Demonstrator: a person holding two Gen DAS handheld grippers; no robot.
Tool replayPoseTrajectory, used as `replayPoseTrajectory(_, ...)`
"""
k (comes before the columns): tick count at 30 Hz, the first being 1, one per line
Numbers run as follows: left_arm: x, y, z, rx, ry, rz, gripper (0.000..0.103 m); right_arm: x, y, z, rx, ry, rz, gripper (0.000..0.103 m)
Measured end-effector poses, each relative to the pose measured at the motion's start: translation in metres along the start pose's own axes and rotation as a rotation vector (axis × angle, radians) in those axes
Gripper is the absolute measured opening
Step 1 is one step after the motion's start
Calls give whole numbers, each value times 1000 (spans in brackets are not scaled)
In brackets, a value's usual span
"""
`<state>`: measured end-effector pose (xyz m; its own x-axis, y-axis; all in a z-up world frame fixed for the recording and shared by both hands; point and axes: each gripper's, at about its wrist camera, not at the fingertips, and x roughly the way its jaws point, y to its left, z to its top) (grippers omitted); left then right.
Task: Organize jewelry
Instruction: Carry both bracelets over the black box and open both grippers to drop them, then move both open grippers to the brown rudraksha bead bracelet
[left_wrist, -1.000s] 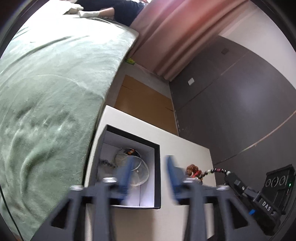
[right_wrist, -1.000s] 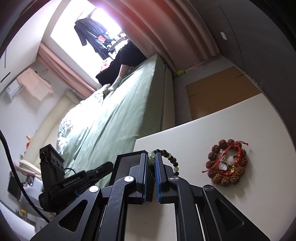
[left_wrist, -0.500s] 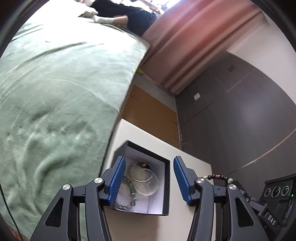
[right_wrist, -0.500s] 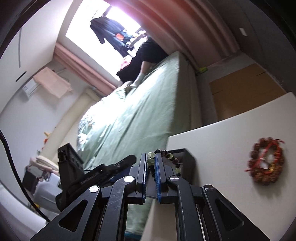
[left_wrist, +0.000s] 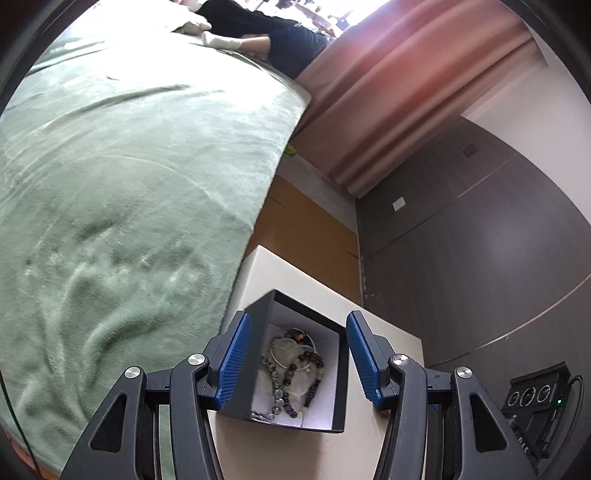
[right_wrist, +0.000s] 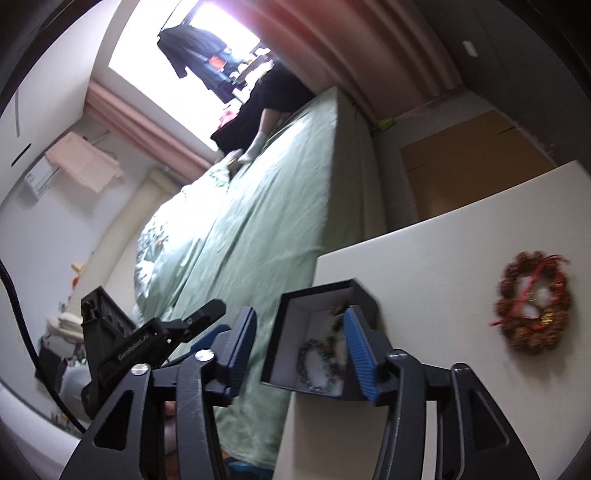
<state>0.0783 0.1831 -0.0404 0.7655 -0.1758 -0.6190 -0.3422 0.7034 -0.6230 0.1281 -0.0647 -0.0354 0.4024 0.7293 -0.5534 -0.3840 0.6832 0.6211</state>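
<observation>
**Both grippers open over the jewelry box, one bracelet left on the counter**

The small black cardboard box with a white lining (left_wrist: 295, 365) sits near the corner of the pale cream counter (left_wrist: 384, 332), close to the edge that faces the bed. Inside it lie a dark beaded bracelet (left_wrist: 295, 384), a thin silver bangle (left_wrist: 286, 350) and a silver chain (left_wrist: 275, 395), heaped together on the white floor of the box. The box stands open-topped, likely so you can drop pieces straight in from above.

Your left gripper (left_wrist: 295, 362) hovers with its blue-padded fingers (left_wrist: 234, 360) spread wide, one to each side of the box, holding nothing. Your right gripper (right_wrist: 299, 349) is likewise spread and empty, its fingers (right_wrist: 354, 350) framing the same box from another angle; the far finger overlaps the box's right wall in that view, and whether it touches cannot be told.

A brown seed-bead bracelet with red cord (right_wrist: 532, 301) lies flat on the counter, well apart from the box to the right. It looks like the remaining piece to collect.

Bare counter lies between the box and that bracelet. To the left, the counter ends just beside the box, with the green bedspread (left_wrist: 122, 192) beyond, so a nudge that way could tip the box off.
</observation>
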Motion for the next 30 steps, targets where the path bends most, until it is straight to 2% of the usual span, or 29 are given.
replayPoseTrajectory(9, 17, -36, -20, 91, 52, -28, 55, -46, -33, 8, 58, -47, -97, 56)
replayPoseTrajectory(14, 27, -59, -35, 144, 81, -55, 55, -71, -51, 12, 96, -79, -150, 69)
replayPoseTrajectory(20, 42, -90, -57, 216, 119, -71, 55, -91, -77, 14, 158, -78, -200, 70)
replayPoseTrajectory(26, 58, -119, -77, 311, 137, -80, 55, -97, -105, 12, 238, -38, -248, 70)
replayPoseTrajectory(30, 77, -135, -93, 356, 178, -80, 55, -104, -120, 11, 277, -34, -256, 70)
